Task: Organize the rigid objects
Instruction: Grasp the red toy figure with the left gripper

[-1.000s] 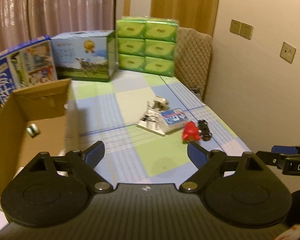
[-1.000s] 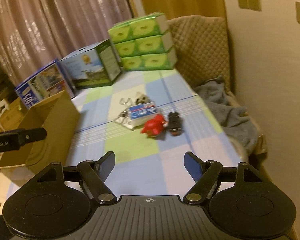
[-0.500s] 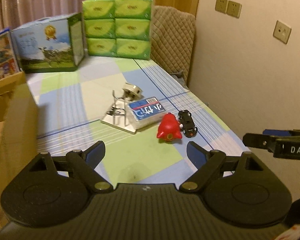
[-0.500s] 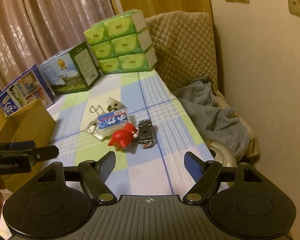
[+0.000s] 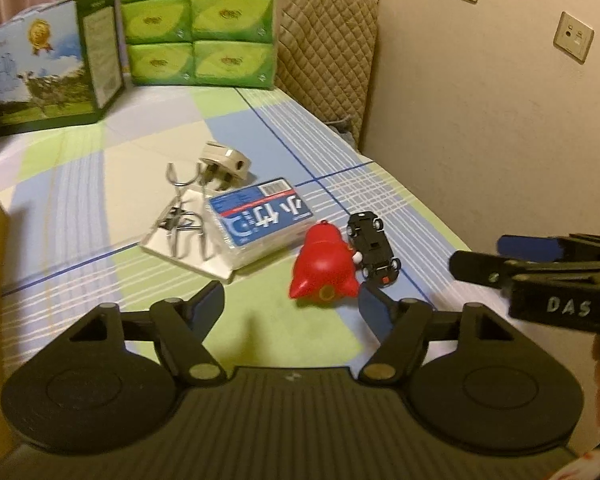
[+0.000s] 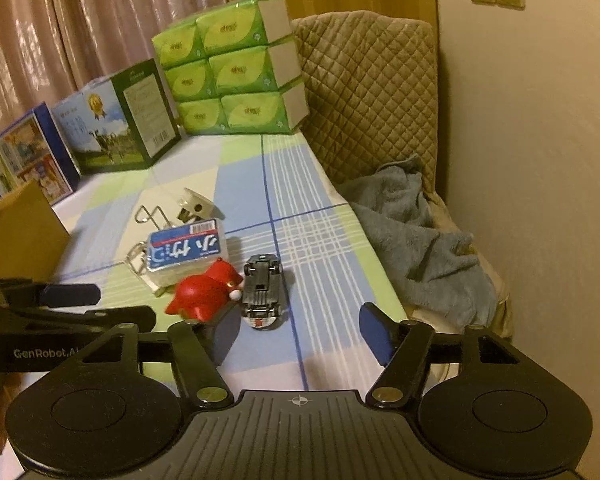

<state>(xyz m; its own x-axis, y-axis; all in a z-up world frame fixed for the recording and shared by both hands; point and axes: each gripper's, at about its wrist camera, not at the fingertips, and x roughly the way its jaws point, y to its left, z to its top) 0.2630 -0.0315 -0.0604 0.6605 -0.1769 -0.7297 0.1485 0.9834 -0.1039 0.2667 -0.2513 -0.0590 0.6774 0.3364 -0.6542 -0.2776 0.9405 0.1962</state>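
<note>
Hovering left gripper [image 5: 292, 304]: jaws spread, empty; red toy [image 5: 324, 266] lying just ahead.
Right gripper [image 6: 300, 330]: jaws parted; black toy car [image 6: 262, 290] lying ahead, touching the toy.
Right view only: grey towel [image 6: 416, 236] showing.

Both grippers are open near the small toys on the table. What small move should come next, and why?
Probably ease the left gripper forward and down so that its open fingers straddle the red toy. It lies nearest, just ahead of that gripper, and nothing is held yet. The black toy car touches its right side, so close gently.
</note>
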